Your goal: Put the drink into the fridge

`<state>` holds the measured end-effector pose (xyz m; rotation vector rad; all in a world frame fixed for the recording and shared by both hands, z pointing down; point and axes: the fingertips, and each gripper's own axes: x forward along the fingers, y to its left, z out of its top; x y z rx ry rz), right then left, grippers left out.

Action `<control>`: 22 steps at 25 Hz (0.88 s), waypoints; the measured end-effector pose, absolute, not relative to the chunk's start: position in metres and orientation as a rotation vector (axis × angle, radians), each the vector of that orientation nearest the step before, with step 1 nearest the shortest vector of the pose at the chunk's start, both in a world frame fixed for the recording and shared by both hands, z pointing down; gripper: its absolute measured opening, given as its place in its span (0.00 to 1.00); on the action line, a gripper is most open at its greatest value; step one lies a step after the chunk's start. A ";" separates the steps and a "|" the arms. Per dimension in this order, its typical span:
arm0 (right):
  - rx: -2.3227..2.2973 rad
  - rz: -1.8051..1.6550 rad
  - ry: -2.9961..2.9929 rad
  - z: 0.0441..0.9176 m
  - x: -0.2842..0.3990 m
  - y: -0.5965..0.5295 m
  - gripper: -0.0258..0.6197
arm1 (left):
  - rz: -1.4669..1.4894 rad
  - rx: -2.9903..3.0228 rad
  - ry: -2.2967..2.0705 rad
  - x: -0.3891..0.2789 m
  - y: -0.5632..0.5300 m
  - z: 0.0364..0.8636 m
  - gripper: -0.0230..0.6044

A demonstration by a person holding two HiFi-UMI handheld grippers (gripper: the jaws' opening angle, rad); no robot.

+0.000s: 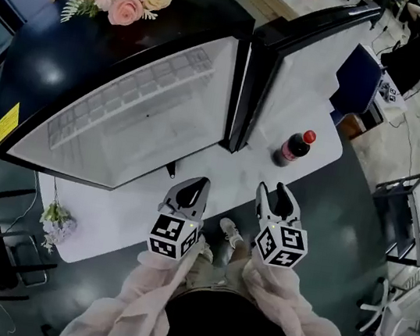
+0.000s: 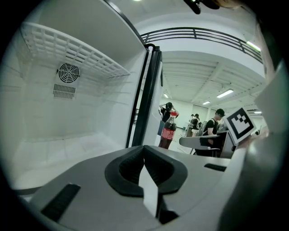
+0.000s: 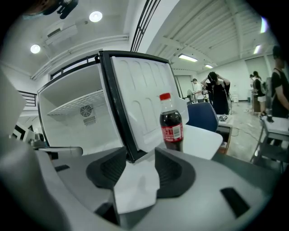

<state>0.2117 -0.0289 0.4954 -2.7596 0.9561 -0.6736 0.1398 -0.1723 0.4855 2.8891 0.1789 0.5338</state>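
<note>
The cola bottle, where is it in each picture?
Head view: the cola bottle stands on the white table, right of centre, beside the open fridge door.
Left gripper view: cola bottle in the middle, right of the door's dark edge.
Right gripper view: cola bottle just right of centre, against the door's white inside.
Shared landmark: the open fridge door.

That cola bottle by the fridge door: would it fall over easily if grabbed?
The cola bottle looks full of dark drink nearly to its red cap, so probably fairly heavy and firm. Tall, narrow and upright on the white table, it might tip if pushed near the top; being round, it would likely roll.
</note>
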 end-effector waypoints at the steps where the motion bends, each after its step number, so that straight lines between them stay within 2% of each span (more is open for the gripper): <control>1: -2.765 -0.676 0.939 0.497 0.214 -0.024 0.34 | 0.537 2.889 0.195 0.143 -0.168 0.486 0.06; 14: -2.787 -0.736 0.898 0.514 0.255 0.009 0.56 | 0.593 2.886 0.241 0.183 -0.136 0.494 0.06; 22: -2.810 -0.761 0.962 0.523 0.290 0.009 0.61 | 0.607 2.884 0.144 0.199 -0.135 0.496 0.06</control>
